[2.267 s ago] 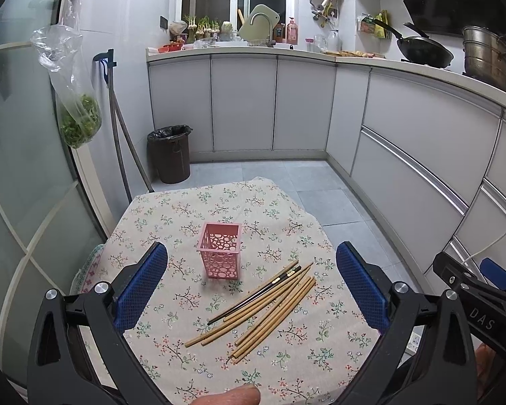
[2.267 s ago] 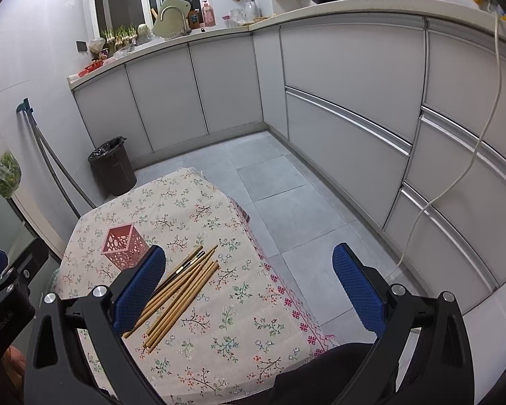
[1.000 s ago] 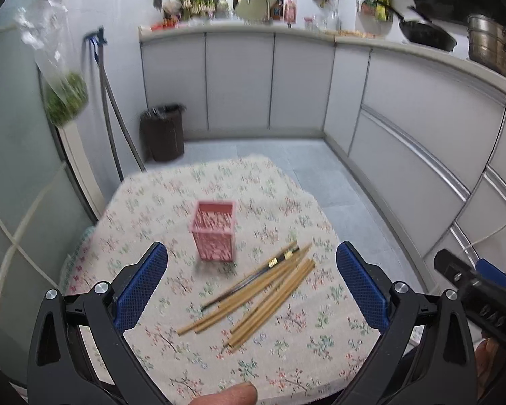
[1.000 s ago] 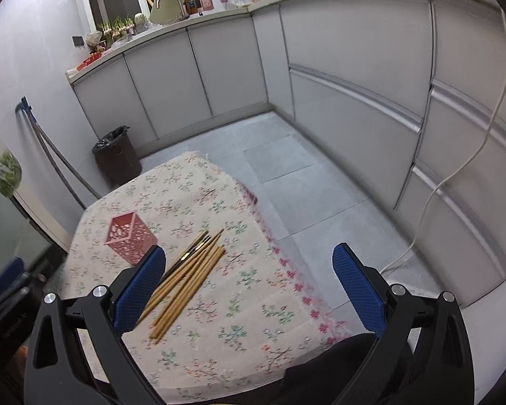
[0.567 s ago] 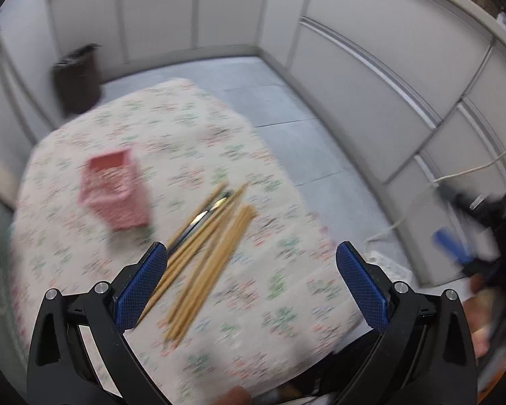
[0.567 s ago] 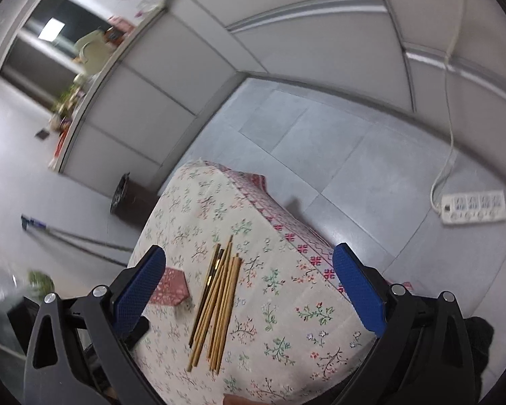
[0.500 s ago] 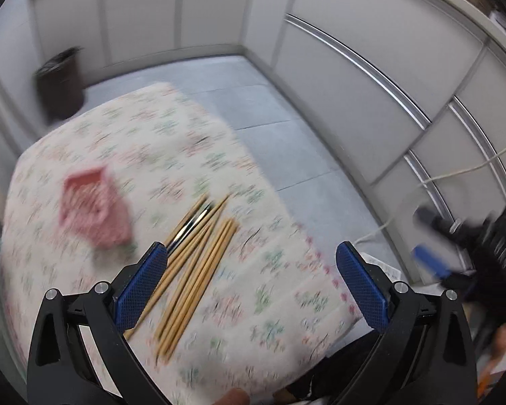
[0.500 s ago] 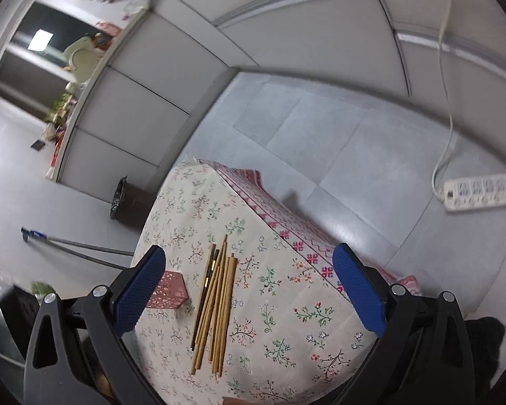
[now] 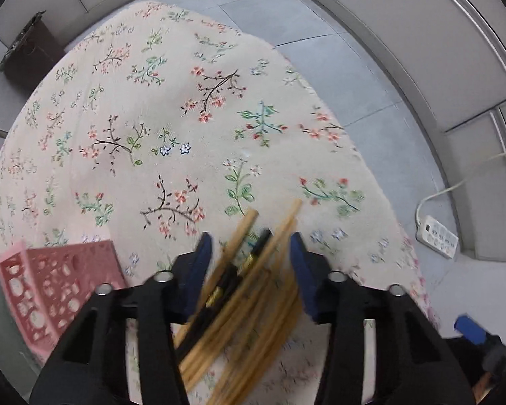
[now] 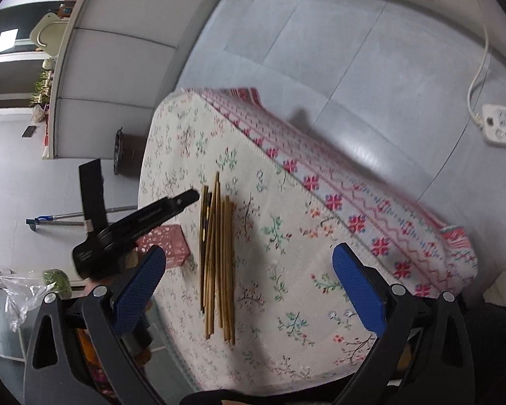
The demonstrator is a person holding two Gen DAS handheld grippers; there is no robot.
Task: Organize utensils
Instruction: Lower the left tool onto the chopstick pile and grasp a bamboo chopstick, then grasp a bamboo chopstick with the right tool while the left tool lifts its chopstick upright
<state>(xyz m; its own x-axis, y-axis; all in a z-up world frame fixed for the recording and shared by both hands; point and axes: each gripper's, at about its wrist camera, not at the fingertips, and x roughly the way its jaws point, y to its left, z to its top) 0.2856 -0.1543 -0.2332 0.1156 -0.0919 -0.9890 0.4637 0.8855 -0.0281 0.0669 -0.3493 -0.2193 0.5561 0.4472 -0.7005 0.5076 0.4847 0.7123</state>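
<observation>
A bundle of several wooden chopsticks [image 9: 253, 290] with one dark pair lies on the floral tablecloth [image 9: 172, 108]. My left gripper [image 9: 251, 246] is low over the bundle, its blue pads on either side of it and half closed; whether they touch the sticks is unclear. A pink perforated holder [image 9: 50, 287] stands just left of it. In the right wrist view the chopsticks [image 10: 217, 256] lie in a row, the holder [image 10: 167, 243] beside them, and the left gripper [image 10: 172, 207] reaches in from the left. My right gripper [image 10: 249, 290] is open and empty above the table.
The small table's right edge [image 10: 354, 209] drops to grey floor tiles. A white power strip [image 10: 502, 128] with a cord lies on the floor. A black bin [image 9: 23, 50] stands beyond the table. A bag of greens [image 10: 55, 278] hangs at left.
My left gripper has dropped down close to the chopsticks and its jaws have narrowed around them. My right gripper has tilted down toward the table and stayed open.
</observation>
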